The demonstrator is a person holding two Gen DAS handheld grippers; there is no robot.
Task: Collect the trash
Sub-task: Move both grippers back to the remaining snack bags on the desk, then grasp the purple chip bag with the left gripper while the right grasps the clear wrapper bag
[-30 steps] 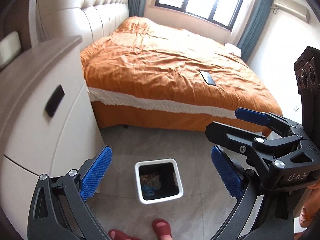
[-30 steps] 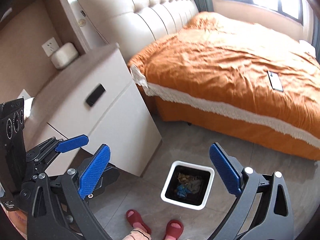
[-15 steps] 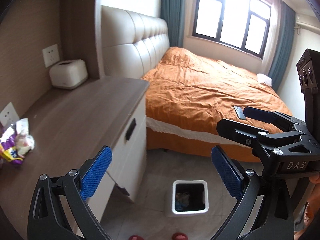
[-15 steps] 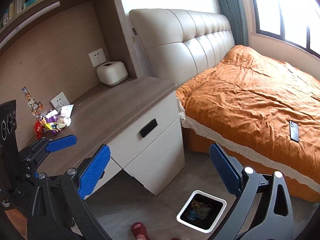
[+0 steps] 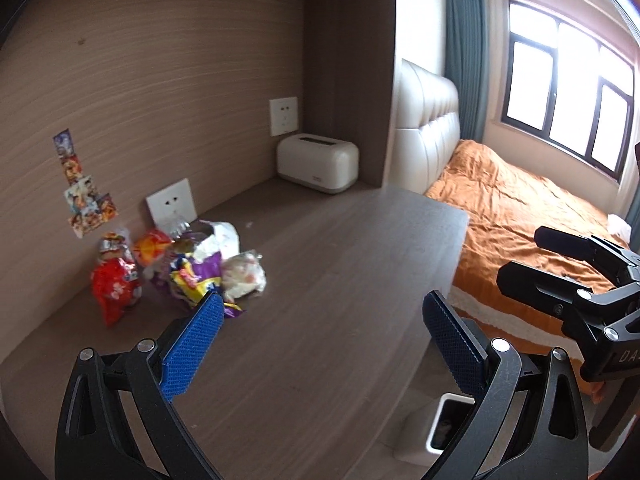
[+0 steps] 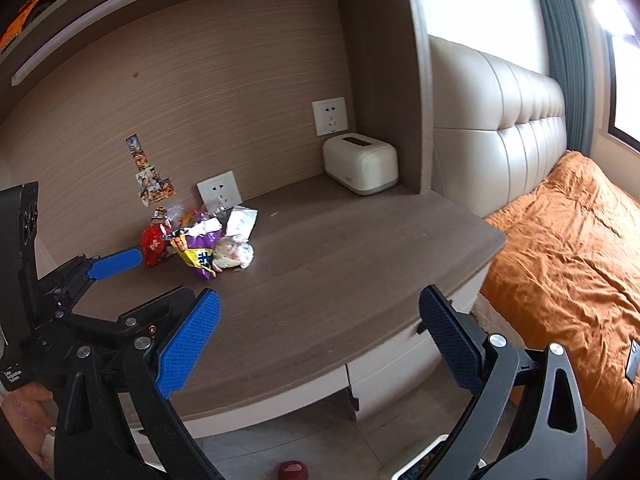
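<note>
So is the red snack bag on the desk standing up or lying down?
Standing up. The red snack bag stands on its bottom against the wooden back wall, crinkled top uppermost, beside the other wrappers on the desk.

I note a wood-panelled desk alcove (image 5: 160, 80), orange-covered bed (image 5: 520, 200), padded headboard (image 6: 500, 120), and daylit window (image 5: 568, 100).

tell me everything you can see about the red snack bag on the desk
The red snack bag is a glossy, crinkled foil-like packet with white print and a silvery, torn-looking top. It slumps on the wooden desk close to the back wall, below the stickers, at the left end of the wrapper pile. An orange packet sits against its right side. From the right wrist view a blue finger of the left gripper overlaps its lower edge; whether they touch cannot be told.
</note>
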